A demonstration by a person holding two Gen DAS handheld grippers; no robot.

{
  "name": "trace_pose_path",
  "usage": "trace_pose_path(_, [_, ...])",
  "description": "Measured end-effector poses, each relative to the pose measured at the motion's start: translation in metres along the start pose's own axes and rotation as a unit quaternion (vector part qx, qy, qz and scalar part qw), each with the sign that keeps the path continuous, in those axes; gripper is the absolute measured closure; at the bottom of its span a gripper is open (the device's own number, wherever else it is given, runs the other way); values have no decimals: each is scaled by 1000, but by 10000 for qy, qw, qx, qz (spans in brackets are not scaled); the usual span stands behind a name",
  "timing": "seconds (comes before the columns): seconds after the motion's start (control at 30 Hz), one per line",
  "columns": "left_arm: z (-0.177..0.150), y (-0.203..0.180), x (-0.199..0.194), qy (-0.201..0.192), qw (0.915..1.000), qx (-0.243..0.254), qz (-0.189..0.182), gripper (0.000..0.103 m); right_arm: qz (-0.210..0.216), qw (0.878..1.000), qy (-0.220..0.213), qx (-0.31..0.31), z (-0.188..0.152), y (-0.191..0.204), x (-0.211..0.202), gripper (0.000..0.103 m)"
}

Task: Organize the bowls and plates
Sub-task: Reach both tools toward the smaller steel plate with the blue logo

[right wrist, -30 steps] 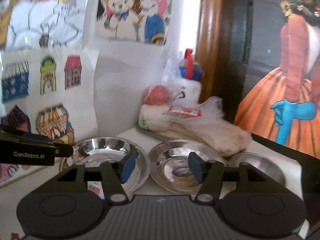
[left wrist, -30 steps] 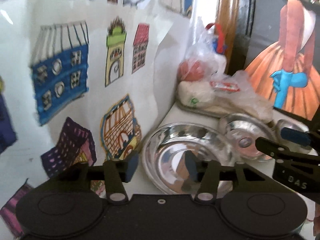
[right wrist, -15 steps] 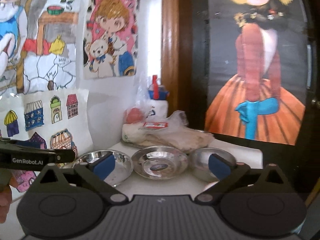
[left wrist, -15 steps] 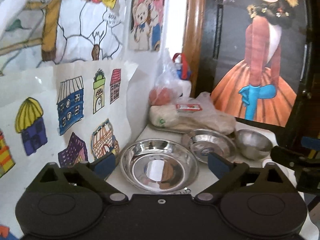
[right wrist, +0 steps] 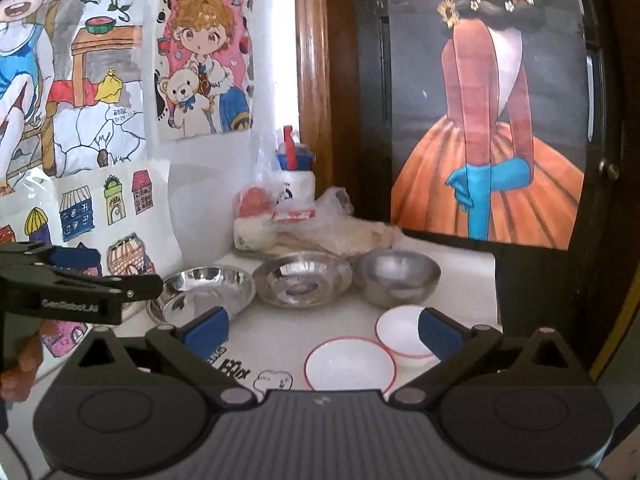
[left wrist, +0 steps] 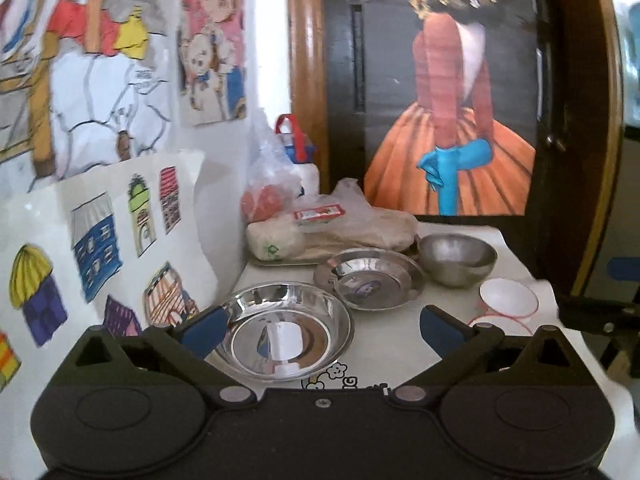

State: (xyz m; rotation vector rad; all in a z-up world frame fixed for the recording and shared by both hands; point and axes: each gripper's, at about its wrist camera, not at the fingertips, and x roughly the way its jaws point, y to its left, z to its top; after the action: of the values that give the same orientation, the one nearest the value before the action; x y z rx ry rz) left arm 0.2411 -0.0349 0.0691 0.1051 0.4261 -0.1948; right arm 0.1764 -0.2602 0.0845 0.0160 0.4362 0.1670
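- Currently, three steel pieces are seen in a row along the back of the counter point(right wrist: 352, 316): a wide steel plate point(left wrist: 286, 330) at lower centre of the left wrist view, a second steel plate point(left wrist: 370, 278) just to its right, and a steel bowl point(left wrist: 458, 258) further right.
- Two white red-rimmed bowls are set nearer the camera in the right wrist view: a larger white bowl point(right wrist: 350, 364) at lower centre and a smaller white bowl point(right wrist: 402, 332) just beside it on the right.
- Nothing is held: the left gripper point(left wrist: 320, 328) has its jaws spread wide with nothing between them, and the right gripper point(right wrist: 322, 326) is likewise fully apart and empty.
- Like should probably be nested with like; a rim is best taken from the side with one finger under the lip, since polished steel can be expected to slip.
- A bagged bundle of food point(left wrist: 332, 226) lies just behind the plates and should be kept clear of.
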Motion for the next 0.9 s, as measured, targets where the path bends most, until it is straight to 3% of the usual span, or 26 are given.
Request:
trace_pose_path(0.23, [11,6,37,267,9995,86,-139,1,-98,9999,77,-109,2,-1,16,0])
trace_pose_path(0.57, [42,10,95,250,9983,479,-204,1,12,9996,172,-234,14,6,68,0])
trace_pose_path(0.9, [65,31,191,999,9932,498,-320,1,338,9980,513,143,40,-9,152,0])
